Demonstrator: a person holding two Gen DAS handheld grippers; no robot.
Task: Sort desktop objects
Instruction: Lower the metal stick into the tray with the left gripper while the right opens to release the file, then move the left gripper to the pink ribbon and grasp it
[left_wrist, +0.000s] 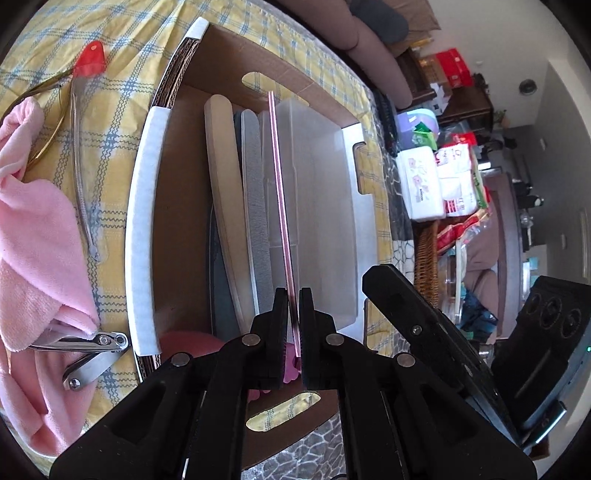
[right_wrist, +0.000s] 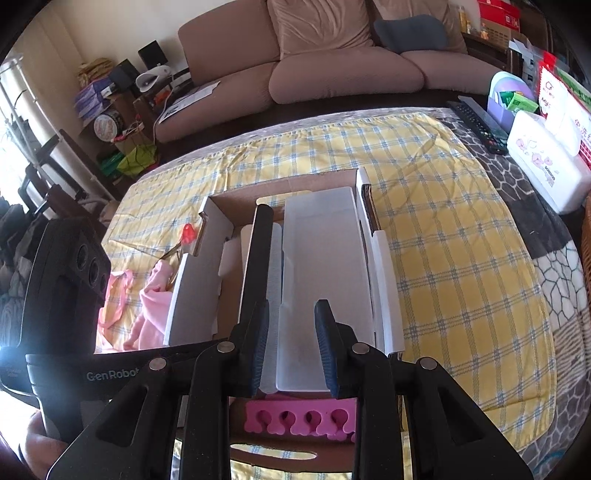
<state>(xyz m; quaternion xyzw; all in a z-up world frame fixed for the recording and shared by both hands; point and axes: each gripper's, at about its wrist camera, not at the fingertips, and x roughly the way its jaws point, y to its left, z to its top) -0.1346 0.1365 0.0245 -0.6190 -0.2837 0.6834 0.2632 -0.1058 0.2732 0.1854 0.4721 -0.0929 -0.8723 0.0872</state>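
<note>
Landmark: the cardboard box is sitting on the yellow checked cloth covering the worktop.
Left tongs: they are pinching the near end of a thin pink nail file, held on edge over the box, its far end reaching toward the box's far wall.
Right tongs: they are hanging spread above the box with nothing between the pads, over the near end of the clear plastic tray.
Inside the box: a beige nail file and a grey nail file are lying side by side next to the clear plastic tray.
Left wrist view only: outside the box, on its left, a pink towel, a steel nail clipper and a red-tipped tool in a clear sleeve are resting on the cloth.
Right wrist view only: a pink toe separator is lying at the box's near end; beyond the box a brown sofa is standing, and to the box's far right a remote control and a tissue pack are sitting on the worktop.
Shared: each view is catching the other gripper's black body at its edge.
</note>
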